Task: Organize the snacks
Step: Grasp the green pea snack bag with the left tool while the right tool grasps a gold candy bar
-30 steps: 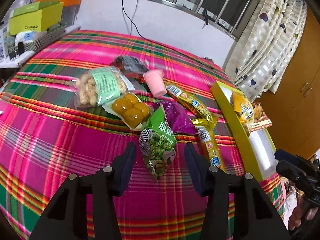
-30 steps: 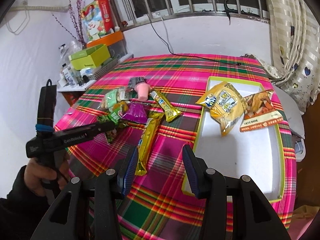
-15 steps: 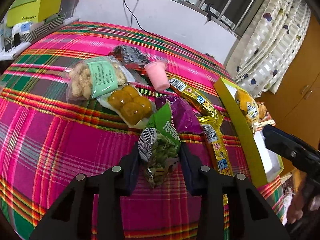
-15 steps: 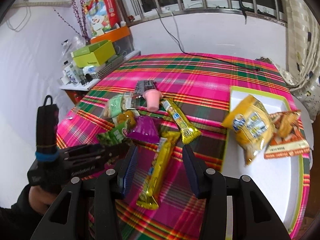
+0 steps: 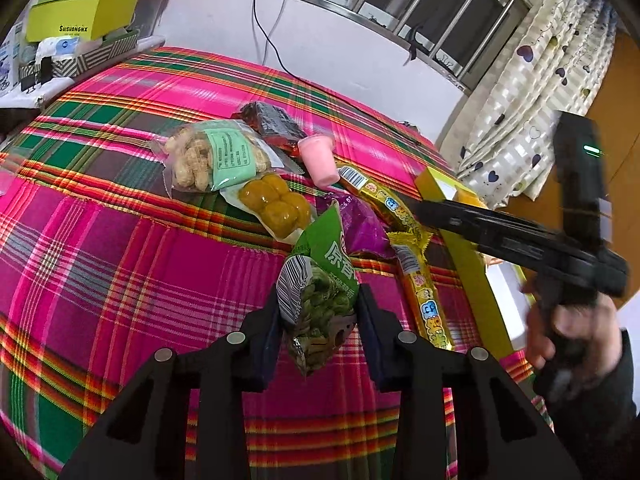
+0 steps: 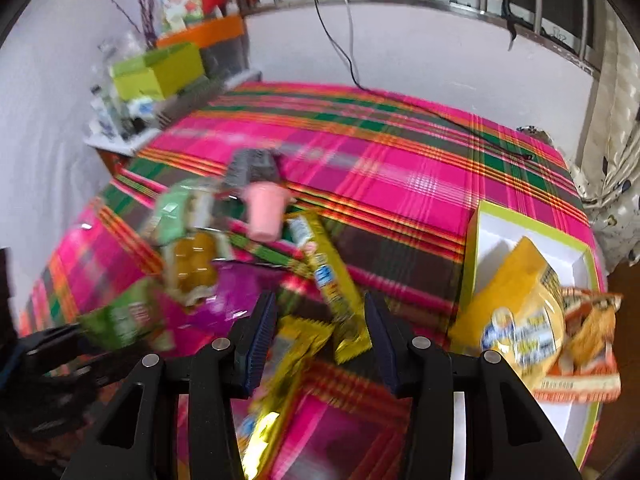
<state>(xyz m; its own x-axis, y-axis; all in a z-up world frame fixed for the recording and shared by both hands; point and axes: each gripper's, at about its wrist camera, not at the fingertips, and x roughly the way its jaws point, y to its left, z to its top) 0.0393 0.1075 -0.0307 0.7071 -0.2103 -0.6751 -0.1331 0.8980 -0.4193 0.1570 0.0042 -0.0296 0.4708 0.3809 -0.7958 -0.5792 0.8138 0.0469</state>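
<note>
- Your left gripper (image 5: 318, 312) pinches the green pea bag (image 5: 320, 280) between both fingers — the bag stands at the near edge of the snack pile on the plaid tablecloth (image 5: 120, 260).
- Your right gripper (image 6: 320, 336) has its fingers spread, above a yellow bar (image 6: 288, 360).
- The yellow tray (image 6: 476, 240) holds a chips bag (image 6: 520, 320) — to your right.

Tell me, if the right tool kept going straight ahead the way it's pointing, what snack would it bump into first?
Probably the gold wrapper bar lying between the open fingers of the right tool. Just beyond it lies the yellow snack stick. The picture is blurred, so depth is uncertain.
</note>
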